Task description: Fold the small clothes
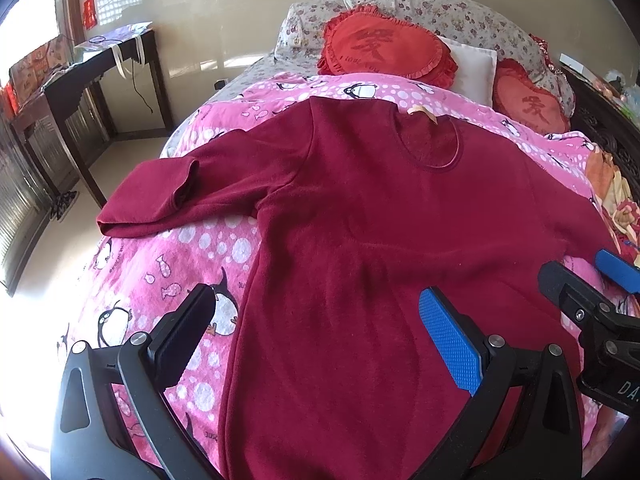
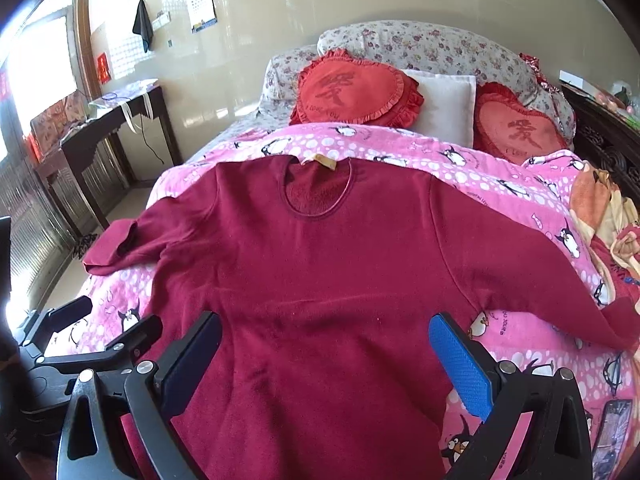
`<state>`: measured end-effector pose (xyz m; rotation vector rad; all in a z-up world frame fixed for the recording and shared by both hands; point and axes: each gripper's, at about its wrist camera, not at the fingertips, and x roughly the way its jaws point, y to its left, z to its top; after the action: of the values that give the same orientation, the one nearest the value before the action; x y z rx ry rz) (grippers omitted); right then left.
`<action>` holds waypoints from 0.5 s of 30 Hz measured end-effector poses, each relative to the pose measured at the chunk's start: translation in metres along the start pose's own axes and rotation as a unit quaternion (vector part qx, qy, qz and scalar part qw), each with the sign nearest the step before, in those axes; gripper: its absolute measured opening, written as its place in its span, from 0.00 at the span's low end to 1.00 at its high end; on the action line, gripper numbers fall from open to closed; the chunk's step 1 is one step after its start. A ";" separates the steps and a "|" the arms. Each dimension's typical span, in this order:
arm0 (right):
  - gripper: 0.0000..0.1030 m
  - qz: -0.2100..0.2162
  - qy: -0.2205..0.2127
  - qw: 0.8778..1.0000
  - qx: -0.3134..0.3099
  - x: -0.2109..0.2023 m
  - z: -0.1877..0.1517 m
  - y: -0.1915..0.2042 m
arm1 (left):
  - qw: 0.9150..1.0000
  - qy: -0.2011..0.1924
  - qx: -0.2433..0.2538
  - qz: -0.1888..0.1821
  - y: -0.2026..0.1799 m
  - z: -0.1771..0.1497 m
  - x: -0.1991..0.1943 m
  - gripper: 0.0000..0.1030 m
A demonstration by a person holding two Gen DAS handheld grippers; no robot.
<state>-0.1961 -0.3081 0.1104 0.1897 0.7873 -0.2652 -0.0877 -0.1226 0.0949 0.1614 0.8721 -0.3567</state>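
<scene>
A dark red long-sleeved top [image 1: 360, 220] lies flat, face up, on a pink penguin blanket [image 1: 168, 272], neck toward the pillows. Its left sleeve [image 1: 160, 196] is bent back on itself. In the right wrist view the top [image 2: 320, 280] spreads with its right sleeve [image 2: 540, 280] stretched out. My left gripper [image 1: 316, 312] is open and empty above the top's lower left part. My right gripper [image 2: 326, 340] is open and empty above the top's lower middle; it also shows at the right edge of the left wrist view [image 1: 592, 280].
Two red heart cushions [image 1: 384, 46] [image 1: 528, 100], a white pillow [image 1: 472, 68] and floral pillows [image 1: 440, 12] lie at the bed's head. A dark desk [image 1: 80, 88] stands left by the window. Crumpled orange cloth [image 2: 600, 216] lies at the bed's right edge. A dark wooden headboard [image 2: 600, 136] is on the right.
</scene>
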 end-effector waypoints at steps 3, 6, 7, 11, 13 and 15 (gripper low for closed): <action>1.00 -0.007 0.009 1.000 -0.006 0.005 -0.002 0.002 | 1.000 0.000 0.002 0.001 0.000 -0.001 0.001 0.99; 1.00 -0.012 0.013 1.000 -0.008 0.007 -0.001 0.003 | 1.000 0.000 0.002 0.002 0.000 -0.001 0.002 0.99; 1.00 -0.012 0.014 1.000 -0.007 0.008 -0.001 0.002 | 1.000 0.001 0.002 0.002 0.000 -0.001 0.002 0.99; 1.00 -0.010 0.018 1.000 0.001 0.010 -0.001 0.001 | 1.000 0.004 -0.002 0.003 0.001 -0.001 0.005 0.99; 1.00 -0.008 0.023 1.000 0.003 0.012 -0.001 0.001 | 1.000 0.005 -0.002 0.004 0.002 0.000 0.006 0.99; 1.00 -0.006 0.027 1.000 0.004 0.014 -0.001 0.001 | 1.000 0.005 -0.002 0.006 0.003 0.000 0.006 0.99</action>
<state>-0.1866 -0.3090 0.0999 0.2001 0.8417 -0.2747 -0.0831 -0.1214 0.0898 0.1654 0.8805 -0.3424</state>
